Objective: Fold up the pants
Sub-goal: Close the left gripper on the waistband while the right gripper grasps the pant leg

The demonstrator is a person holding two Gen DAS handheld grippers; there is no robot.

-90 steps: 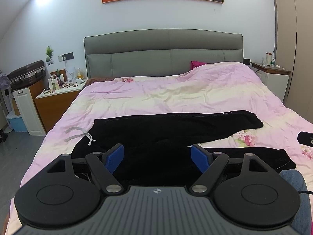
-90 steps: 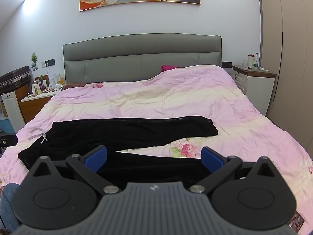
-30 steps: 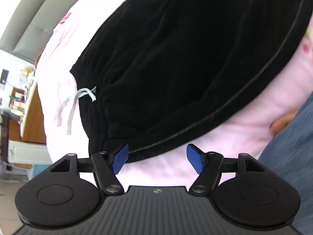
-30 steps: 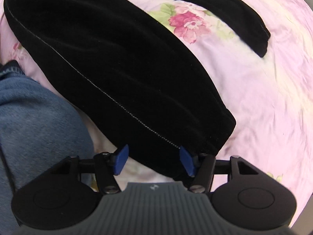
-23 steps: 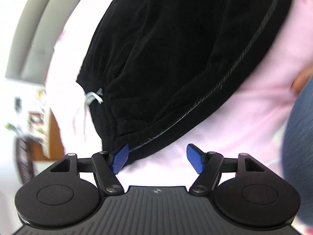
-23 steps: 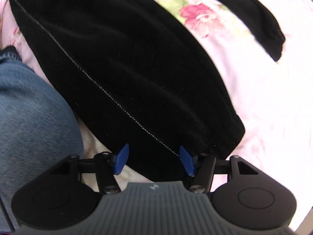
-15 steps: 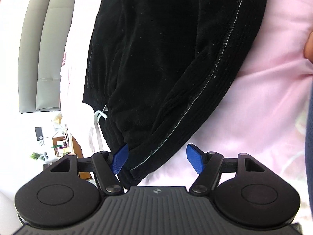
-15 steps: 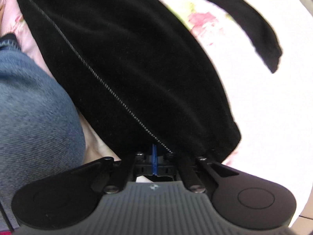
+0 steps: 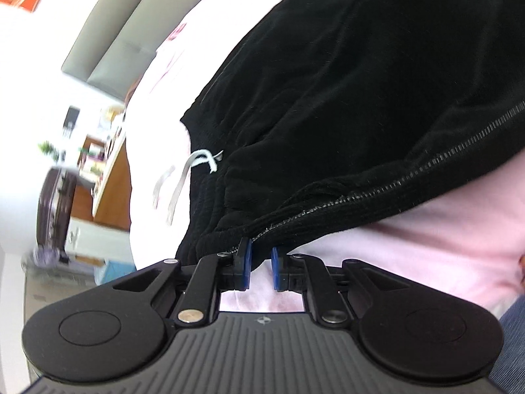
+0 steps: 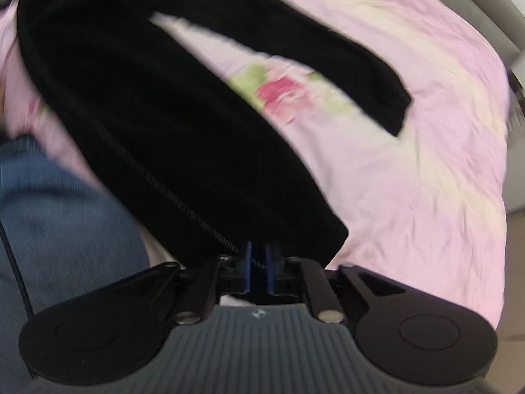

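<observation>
Black pants [image 9: 361,82] lie across a pink duvet [image 9: 426,229], their white drawstring [image 9: 197,164] at the waistband. My left gripper [image 9: 260,256] is at the near waistband corner. Its jaws are closing, and the seamed edge sits bunched and raised between the blue pad tips. In the right wrist view the near leg of the pants [image 10: 180,131] runs down into my right gripper [image 10: 258,262]. Its jaws are opening slightly, with black cloth of the hem still pinched between the pads. The far leg [image 10: 328,49] lies flat beyond.
A person's leg in blue jeans [image 10: 59,213] stands against the near bed edge, between the grippers. The flowered duvet [image 10: 410,180] spreads to the right. A grey headboard [image 9: 124,32], a wooden nightstand [image 9: 108,170] and a dark suitcase [image 9: 52,210] are to the left.
Both grippers stood wide open over the near edge of the pants. The right one closed on the hem and rose with it. The left one has just closed on the waistband corner.
</observation>
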